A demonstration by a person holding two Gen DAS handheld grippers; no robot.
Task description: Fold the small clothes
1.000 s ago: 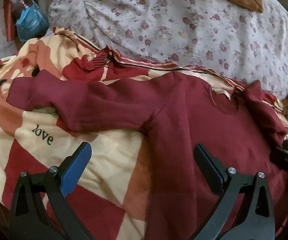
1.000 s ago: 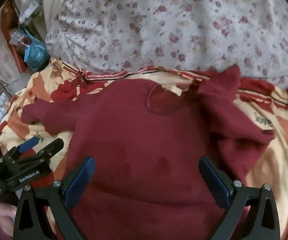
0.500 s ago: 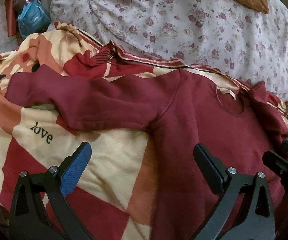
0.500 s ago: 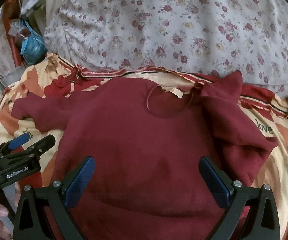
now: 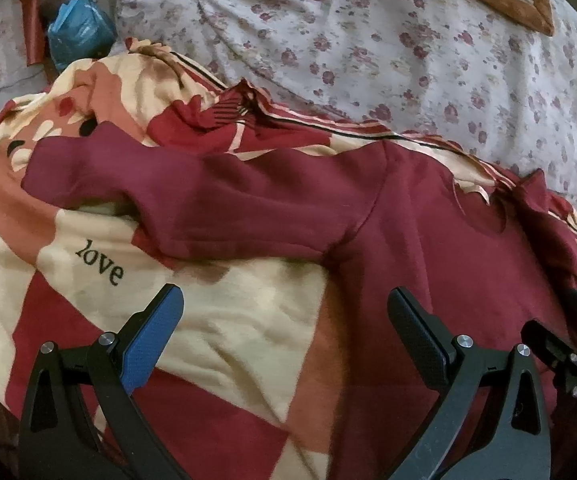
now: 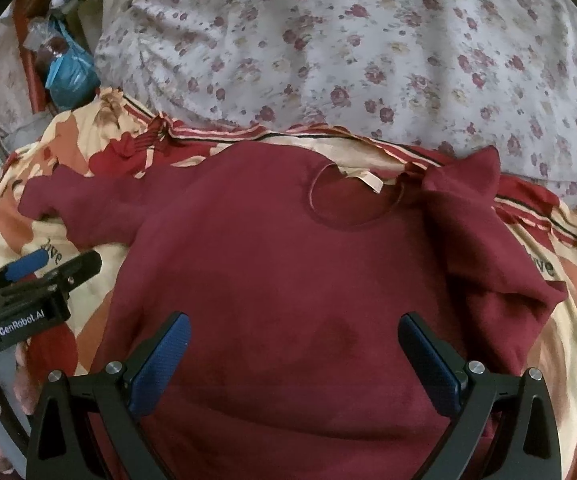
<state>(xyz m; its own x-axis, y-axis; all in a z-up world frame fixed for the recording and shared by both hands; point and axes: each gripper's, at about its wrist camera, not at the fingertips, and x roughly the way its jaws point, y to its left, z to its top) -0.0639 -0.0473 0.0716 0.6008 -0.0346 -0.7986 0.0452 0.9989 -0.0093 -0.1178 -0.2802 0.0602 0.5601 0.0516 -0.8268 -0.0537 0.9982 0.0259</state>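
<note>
The maroon sweater (image 6: 288, 280) lies flat on the patterned blanket (image 5: 228, 320), its body ahead of and between the wide-open right gripper (image 6: 294, 344); its edge passes under the right finger of the wide-open left gripper (image 5: 284, 320), seemingly untouched.

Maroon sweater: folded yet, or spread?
Mostly spread: maroon sweater lies flat, left sleeve outstretched; only the right sleeve is folded back.

The word "love" is printed in dark letters on the patterned blanket (image 5: 100, 268), at left of the frame. "GenRobot.AI" appears in white on the left gripper (image 6: 54, 266), at lower left.
</note>
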